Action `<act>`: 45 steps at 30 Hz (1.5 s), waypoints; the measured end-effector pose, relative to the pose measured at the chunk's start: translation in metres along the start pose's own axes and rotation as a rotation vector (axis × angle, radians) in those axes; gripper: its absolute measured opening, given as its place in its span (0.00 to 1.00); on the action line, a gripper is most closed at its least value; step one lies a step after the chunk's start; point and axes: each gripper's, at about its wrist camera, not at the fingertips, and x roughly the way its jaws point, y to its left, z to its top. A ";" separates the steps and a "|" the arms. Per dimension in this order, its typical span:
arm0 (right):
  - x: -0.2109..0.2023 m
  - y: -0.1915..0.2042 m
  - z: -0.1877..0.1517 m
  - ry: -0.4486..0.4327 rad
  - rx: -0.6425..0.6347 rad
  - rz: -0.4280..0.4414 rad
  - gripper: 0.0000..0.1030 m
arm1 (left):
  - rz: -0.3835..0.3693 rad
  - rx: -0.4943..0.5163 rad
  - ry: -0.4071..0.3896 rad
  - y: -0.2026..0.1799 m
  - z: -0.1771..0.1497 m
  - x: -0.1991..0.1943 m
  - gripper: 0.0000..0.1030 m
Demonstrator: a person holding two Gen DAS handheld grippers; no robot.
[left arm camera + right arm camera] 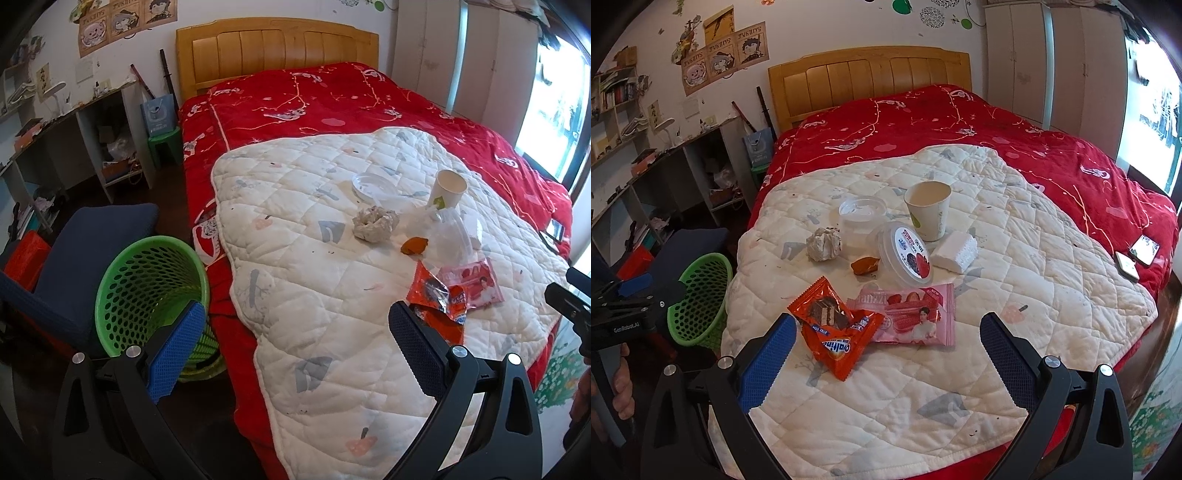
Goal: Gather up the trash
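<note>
The orange wrapper (834,326) lies nearest on the white quilt (1015,280), overlapping the pink wrapper (916,317). It looks light, crinkly and slippery; pinch a raised edge. Both the right gripper (888,345) and left gripper (297,332) gape wide, empty. The green basket (147,284) stands left of the bed.

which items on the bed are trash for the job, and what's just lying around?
Job:
orange wrapper
pink wrapper
crumpled paper ball
paper cup
clear tub
tub lid
orange peel
white tissue pack
green basket

Lying about:
two phones
blue chair
</note>
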 end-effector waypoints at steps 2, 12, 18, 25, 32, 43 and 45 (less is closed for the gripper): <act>0.000 0.000 0.000 0.001 0.000 0.002 0.94 | 0.000 -0.003 0.015 0.000 -0.001 0.001 0.95; 0.007 0.006 0.002 0.007 -0.034 0.038 0.94 | 0.005 -0.013 -0.009 0.006 0.008 0.004 0.95; 0.019 0.013 0.006 0.027 -0.064 0.088 0.93 | 0.014 -0.023 -0.010 0.011 0.015 0.012 0.95; 0.042 0.027 0.004 0.087 -0.118 0.146 0.93 | 0.021 -0.038 -0.007 0.022 0.021 0.023 0.95; 0.078 0.042 0.004 0.168 -0.182 0.218 0.80 | 0.036 -0.044 -0.002 0.033 0.026 0.037 0.95; 0.133 0.065 0.004 0.273 -0.296 0.284 0.72 | -0.008 -0.002 0.011 0.035 0.040 0.061 0.94; 0.144 0.067 0.004 0.298 -0.303 0.292 0.68 | -0.026 0.032 0.010 0.028 0.043 0.066 0.94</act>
